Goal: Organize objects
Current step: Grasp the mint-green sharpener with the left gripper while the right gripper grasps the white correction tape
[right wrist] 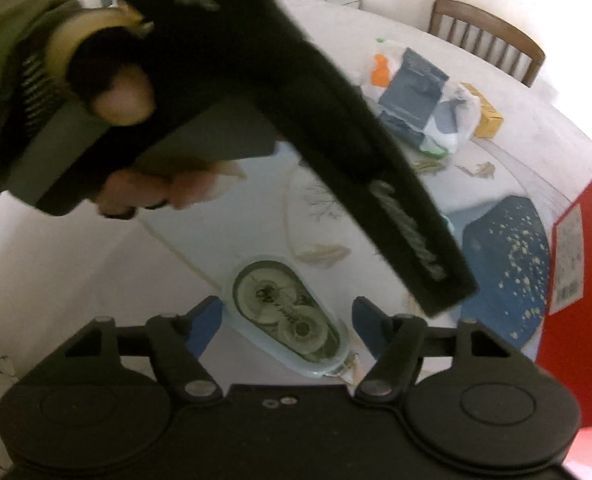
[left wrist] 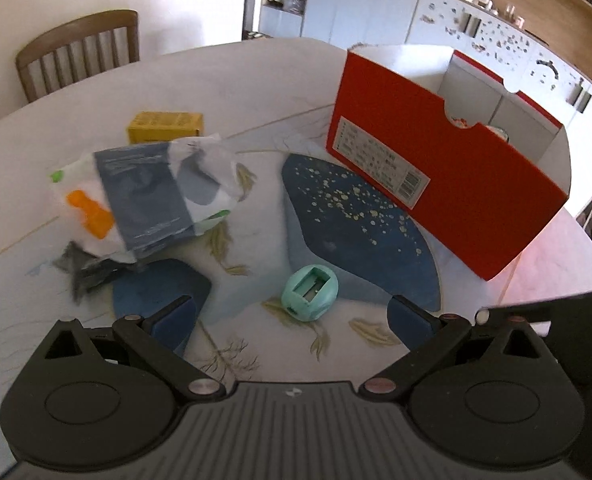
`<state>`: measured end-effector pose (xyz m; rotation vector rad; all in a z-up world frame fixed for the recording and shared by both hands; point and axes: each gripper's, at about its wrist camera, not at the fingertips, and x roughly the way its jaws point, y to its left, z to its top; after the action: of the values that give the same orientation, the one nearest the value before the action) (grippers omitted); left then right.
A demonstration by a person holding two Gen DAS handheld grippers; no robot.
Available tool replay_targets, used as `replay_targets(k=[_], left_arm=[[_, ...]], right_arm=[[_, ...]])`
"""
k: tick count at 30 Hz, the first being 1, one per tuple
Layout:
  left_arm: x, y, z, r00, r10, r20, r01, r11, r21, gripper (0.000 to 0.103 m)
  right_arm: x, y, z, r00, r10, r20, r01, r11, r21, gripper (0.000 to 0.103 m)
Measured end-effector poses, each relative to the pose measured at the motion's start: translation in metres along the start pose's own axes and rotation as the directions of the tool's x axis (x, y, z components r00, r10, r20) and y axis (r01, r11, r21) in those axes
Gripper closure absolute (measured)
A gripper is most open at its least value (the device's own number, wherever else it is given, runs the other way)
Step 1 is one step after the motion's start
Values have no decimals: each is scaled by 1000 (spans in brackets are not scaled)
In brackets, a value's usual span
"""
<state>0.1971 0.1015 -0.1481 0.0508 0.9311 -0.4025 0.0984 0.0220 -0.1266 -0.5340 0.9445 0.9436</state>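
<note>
A small mint-green sharpener lies on the patterned table, between and just ahead of the open fingers of my left gripper. A red open box stands at the right of that view. A crumpled plastic bag with blue and orange items lies at the left, with a yellow box behind it. In the right wrist view a clear correction-tape dispenser lies on the table between the open fingers of my right gripper. The left hand-held gripper crosses above it.
A wooden chair stands at the table's far edge. White cabinets line the back wall. The red box's wall is close on the right in the right wrist view. The bag and yellow box lie beyond.
</note>
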Motion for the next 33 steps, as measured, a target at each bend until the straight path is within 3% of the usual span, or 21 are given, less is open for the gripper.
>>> replay_targets(k=[2,7,11,14,16,25,27,29,33], left_arm=[[6,1,1,1000,-12,-4,12,1000,-1,2],[17,0,6,1000,-13,-25,14,1000,15,22],[22,-4,7,1000,-11,-28,12,999,51,31],[23,-6,9,1000,-15,-27,16,998,66,48],[23,-7,10,999,-22,-27,24,997,71,68],[13,-7,10,1000,17,3,-17,998,57,69],[9,-3,11,999,33,6,-33,999,39,69],[4,0,11,999,44,8,-44,999,23,69],[-6,3,10,998,57,20,-57,998,-7,69]], right_arm=[[2,0,0,1000,7,-3,-7,1000,-3,35],[4,1,0,1000,17,5,-17,1000,-8,36],[4,2,-1,1000,17,8,-17,1000,-15,37],[3,1,-2,1000,19,9,-19,1000,-6,38],[2,-1,-4,1000,11,11,-12,1000,3,39],[-5,-16,-15,999,-41,19,39,996,82,40],[-7,-19,-13,998,-52,27,48,993,106,44],[-12,-23,-12,998,-62,32,58,991,124,54],[-25,-31,-21,998,-52,31,47,987,152,57]])
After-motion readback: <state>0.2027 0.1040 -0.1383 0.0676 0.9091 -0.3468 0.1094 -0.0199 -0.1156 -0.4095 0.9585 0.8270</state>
